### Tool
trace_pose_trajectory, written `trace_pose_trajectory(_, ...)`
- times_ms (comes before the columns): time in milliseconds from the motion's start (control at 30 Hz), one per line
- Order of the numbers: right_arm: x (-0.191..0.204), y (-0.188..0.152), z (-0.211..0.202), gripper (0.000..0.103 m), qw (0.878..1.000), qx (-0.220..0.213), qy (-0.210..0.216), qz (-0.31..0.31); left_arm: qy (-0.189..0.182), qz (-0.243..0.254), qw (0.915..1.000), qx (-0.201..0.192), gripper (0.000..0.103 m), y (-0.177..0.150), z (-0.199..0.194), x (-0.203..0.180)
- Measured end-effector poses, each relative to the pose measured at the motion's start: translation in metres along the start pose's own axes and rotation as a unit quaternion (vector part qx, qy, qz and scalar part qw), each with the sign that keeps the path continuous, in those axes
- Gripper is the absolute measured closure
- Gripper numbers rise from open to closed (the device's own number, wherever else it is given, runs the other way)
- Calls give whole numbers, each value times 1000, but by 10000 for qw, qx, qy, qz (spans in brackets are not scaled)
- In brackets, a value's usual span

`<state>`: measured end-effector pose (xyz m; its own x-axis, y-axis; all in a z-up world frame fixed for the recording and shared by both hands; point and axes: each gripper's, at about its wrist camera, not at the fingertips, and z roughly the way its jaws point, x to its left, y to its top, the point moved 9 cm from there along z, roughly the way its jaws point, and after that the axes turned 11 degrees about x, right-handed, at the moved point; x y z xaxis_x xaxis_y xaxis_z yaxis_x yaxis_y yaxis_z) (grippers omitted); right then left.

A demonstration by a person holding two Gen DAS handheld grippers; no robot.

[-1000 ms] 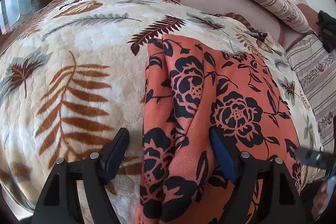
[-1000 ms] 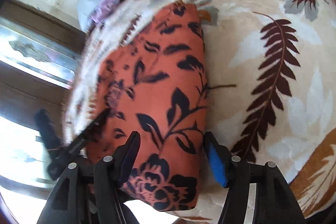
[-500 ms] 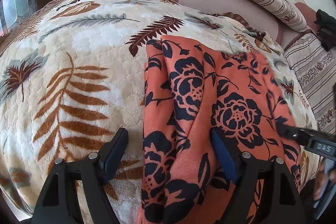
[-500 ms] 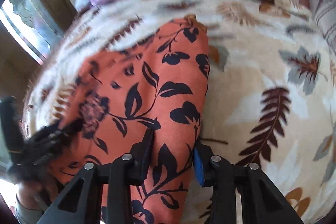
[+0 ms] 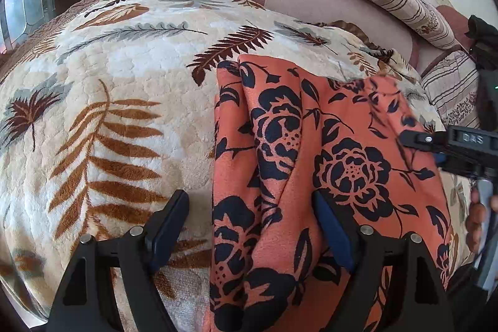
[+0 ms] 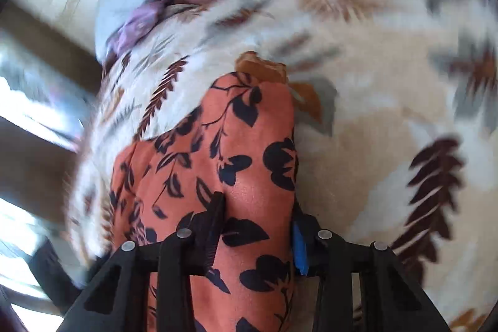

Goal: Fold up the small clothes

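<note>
The leaf-print blanket covers the bed as before. On it lies the orange floral garment, its right side now bunched and lifted off the blanket. The right gripper, wider a second ago, is closing its jaws on that raised fold. The left gripper stays released, straddling the garment's left edge.

Orange garment, black floral print, partly folded, creased, lying on leaf-patterned blanket.
</note>
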<state>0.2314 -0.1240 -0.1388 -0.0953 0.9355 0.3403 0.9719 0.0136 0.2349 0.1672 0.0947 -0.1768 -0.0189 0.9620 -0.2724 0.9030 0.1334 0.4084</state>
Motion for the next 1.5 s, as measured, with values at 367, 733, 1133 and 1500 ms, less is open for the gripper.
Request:
trace_pose_trajectory(367,56,-62,-52,30,9935,-810,705,-384,-135,-160,9998,-19,20,-3,-5,1)
trace_pose_trajectory(733,52,-85,-5,23,9913,-228,1190,-506,-1165,-1087,9846,721,49,-55,-25,29)
trace_pose_trajectory(1133,51,-87,-9,22,9872,-116,1523,-460,-1015,-429,9938,149,12,11,-59,-2)
trace_pose_trajectory(1500,-12,-52,-53,22,9891,-634,1254,437,-1161,-387,9901,689,60,14,2,7)
